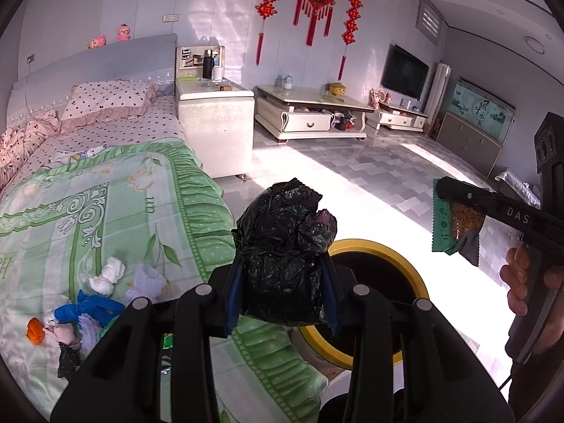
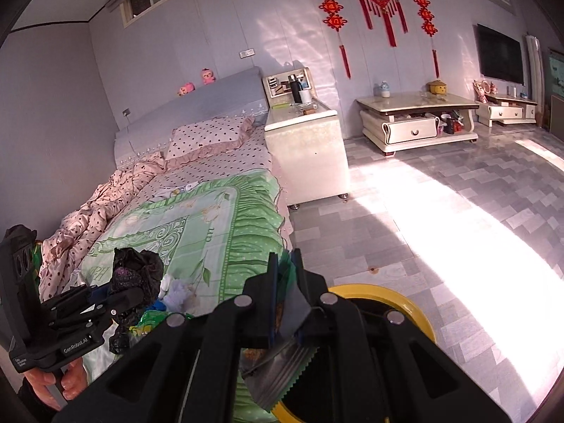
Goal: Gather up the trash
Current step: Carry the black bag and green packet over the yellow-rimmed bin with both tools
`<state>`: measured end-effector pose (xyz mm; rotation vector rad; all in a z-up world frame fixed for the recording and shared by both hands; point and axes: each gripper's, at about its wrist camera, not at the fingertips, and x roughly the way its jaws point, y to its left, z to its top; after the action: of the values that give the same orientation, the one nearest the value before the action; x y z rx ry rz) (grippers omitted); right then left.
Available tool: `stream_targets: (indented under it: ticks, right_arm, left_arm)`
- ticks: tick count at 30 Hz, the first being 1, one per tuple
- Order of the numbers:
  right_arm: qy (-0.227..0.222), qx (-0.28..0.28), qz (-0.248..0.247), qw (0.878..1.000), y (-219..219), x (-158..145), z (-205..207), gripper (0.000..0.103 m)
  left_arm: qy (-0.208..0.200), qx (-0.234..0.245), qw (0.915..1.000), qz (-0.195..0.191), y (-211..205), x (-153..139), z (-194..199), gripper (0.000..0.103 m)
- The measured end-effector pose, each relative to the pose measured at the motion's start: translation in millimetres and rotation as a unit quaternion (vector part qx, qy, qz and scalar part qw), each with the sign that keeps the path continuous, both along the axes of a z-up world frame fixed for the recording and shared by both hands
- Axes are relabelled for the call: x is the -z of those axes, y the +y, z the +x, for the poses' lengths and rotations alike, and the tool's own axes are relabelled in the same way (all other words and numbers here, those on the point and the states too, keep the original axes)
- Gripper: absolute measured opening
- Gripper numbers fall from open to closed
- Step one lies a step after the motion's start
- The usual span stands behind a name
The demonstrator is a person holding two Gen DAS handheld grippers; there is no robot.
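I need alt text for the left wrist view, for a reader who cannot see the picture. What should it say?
The left gripper holds a crumpled black plastic bag just above a yellow-rimmed bin beside a bed with a green quilt. At right, the right gripper holds a green snack wrapper. More scraps lie on the quilt.

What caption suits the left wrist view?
Left tongs grip a black bag above a yellow-rimmed bin.
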<state>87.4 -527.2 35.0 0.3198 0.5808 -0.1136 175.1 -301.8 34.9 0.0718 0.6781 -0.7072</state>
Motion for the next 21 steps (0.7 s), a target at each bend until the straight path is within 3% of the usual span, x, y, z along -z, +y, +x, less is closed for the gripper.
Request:
stream_targets:
  ticks: [10,15,21]
  right_arm:
    - [0.069,0.047,0.036,0.996,-58.0,85.0,23.1,0.007]
    - [0.091,0.057,0.043,0.993,-70.9,115.7,29.5,0.007]
    - [0.097,0.065,0.056,0.992,-76.3,125.1,29.7,0.009]
  left_arm:
    - [0.071,0.051,0.9956,0.033,-97.1,82.3,2.8,0.037]
    - [0.104,0.068,0.9916,0.034,-104.6,119.3,9.4,0.037]
    - [0.112,0.075,0.9904,0.031,-111.5,132.5,9.7,0.042]
